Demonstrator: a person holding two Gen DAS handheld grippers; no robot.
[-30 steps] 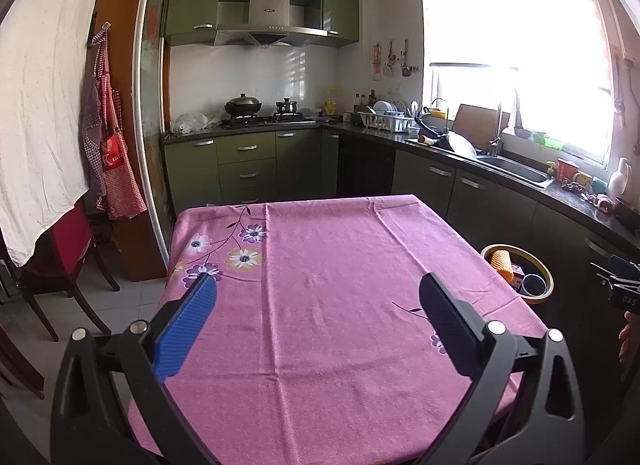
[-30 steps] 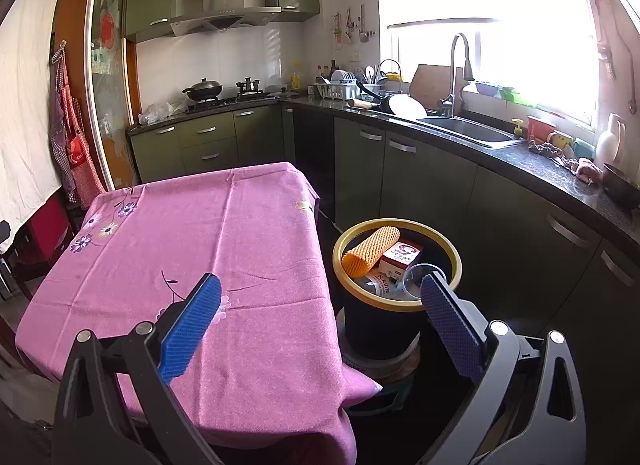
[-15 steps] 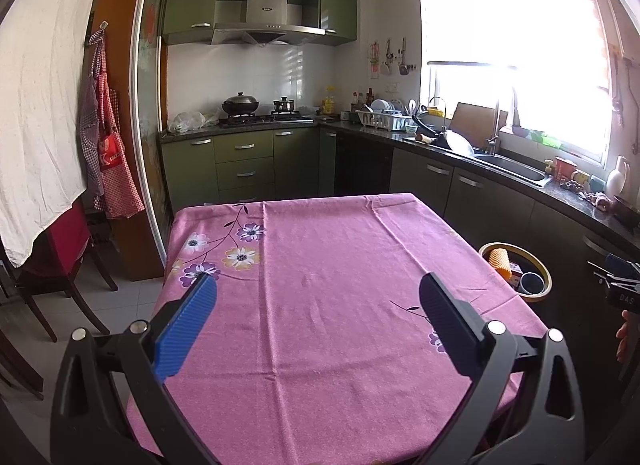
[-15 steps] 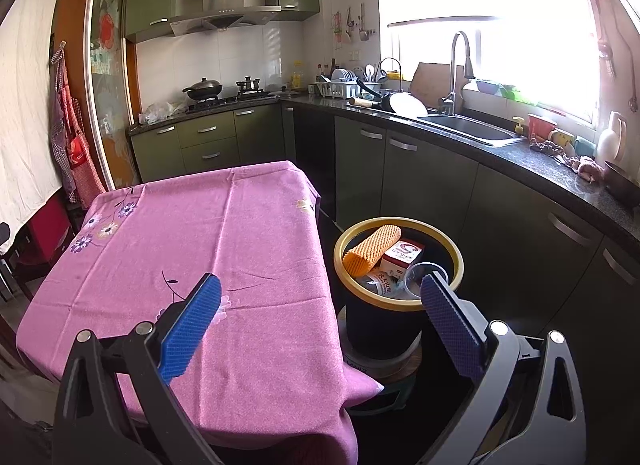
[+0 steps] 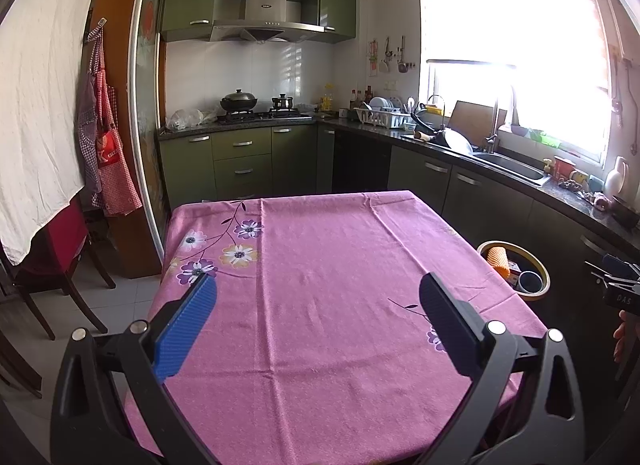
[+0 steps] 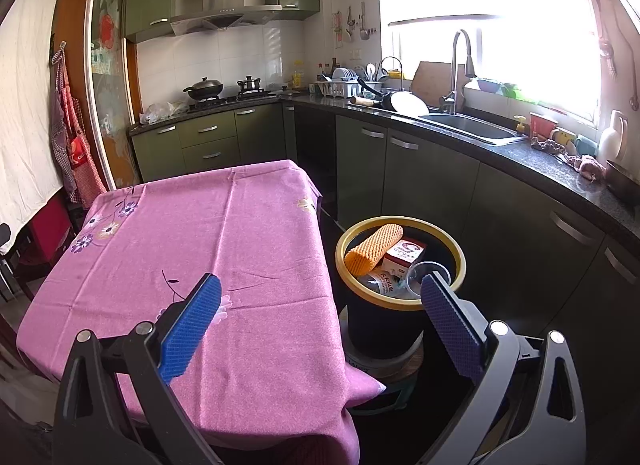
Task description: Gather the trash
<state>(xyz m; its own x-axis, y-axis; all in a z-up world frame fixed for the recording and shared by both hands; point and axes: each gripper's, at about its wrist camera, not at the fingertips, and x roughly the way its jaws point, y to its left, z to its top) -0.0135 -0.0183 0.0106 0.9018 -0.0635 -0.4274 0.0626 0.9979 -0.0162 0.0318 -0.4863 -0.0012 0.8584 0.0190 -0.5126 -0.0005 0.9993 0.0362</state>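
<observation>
A black trash bin with a yellow rim [image 6: 459, 261] stands on the floor right of the table; it holds an orange foam net [image 6: 374, 249], a small carton [image 6: 406, 253], a clear cup [image 6: 424, 271] and a bottle. In the left wrist view the same bin [image 5: 538, 293] shows past the table's right edge. My right gripper [image 6: 320, 315] hangs open and empty above the table's near right corner, just short of the bin. My left gripper [image 5: 318, 313] is open and empty over the pink flowered tablecloth [image 5: 320, 265], which carries no trash.
Green cabinets and a dark counter [image 6: 540, 169] with a sink [image 6: 472, 127] run along the right wall close behind the bin. A stove [image 5: 260, 115] with pots sits at the back. A chair [image 5: 60, 265] stands left of the table. A hand holds the other gripper [image 5: 622, 293] at the right edge.
The left wrist view has drifted back a little, so the table and bin sit slightly farther off. The right gripper has barely moved. Both stay open.
</observation>
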